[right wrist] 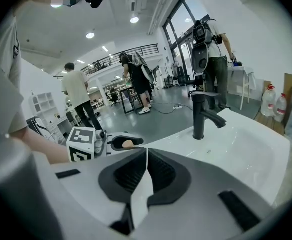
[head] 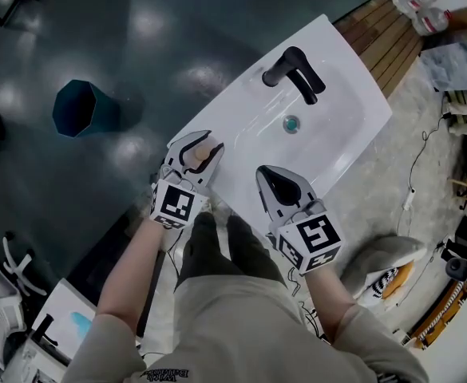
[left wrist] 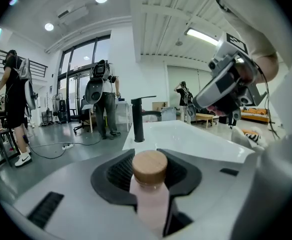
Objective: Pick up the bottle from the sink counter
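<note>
Now, bottle gripped at the tabletop edge.
Head view: my left tool straddles the bottle, right tool just beside. Left gripper view: jaws clamped on its pink body. Right gripper view: jaws together, empty.

An open lab or workshop hall is shown. A white sink counter is set on polished grey floor, and people with backpack rigs are seen by tall windows.

1 bottle, 1 faucet, 1 sink, 1 bin, 2 grippers.
</note>
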`<state>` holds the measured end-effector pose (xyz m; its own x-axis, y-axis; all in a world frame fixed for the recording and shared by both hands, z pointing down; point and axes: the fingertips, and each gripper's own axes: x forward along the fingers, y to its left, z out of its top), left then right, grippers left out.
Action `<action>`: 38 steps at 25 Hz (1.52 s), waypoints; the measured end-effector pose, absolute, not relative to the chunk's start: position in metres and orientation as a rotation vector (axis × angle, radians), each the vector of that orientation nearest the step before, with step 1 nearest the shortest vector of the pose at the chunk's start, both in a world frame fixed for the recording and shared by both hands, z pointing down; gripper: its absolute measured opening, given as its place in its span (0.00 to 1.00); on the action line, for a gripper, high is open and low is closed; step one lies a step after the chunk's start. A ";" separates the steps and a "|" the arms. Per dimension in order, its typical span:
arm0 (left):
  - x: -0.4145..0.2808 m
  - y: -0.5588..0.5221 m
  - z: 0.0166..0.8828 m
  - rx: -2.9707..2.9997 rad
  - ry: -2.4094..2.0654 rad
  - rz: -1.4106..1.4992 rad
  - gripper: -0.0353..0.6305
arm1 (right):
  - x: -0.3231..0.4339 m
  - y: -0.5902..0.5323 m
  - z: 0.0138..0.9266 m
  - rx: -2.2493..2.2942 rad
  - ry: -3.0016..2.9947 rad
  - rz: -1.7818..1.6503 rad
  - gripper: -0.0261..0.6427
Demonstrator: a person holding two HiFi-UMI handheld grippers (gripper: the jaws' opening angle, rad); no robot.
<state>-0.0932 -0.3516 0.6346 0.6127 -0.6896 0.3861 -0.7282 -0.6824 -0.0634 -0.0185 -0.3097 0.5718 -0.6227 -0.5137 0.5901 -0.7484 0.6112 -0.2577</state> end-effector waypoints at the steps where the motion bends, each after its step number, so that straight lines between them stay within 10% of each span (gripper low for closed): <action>1: -0.093 -0.351 0.634 2.738 -1.211 0.602 0.25 | -0.019 -0.309 0.572 0.999 -2.374 0.683 0.04; 38: -0.096 -0.346 0.446 2.801 -1.204 0.500 0.19 | 0.014 -0.310 0.438 1.155 -2.531 0.480 0.04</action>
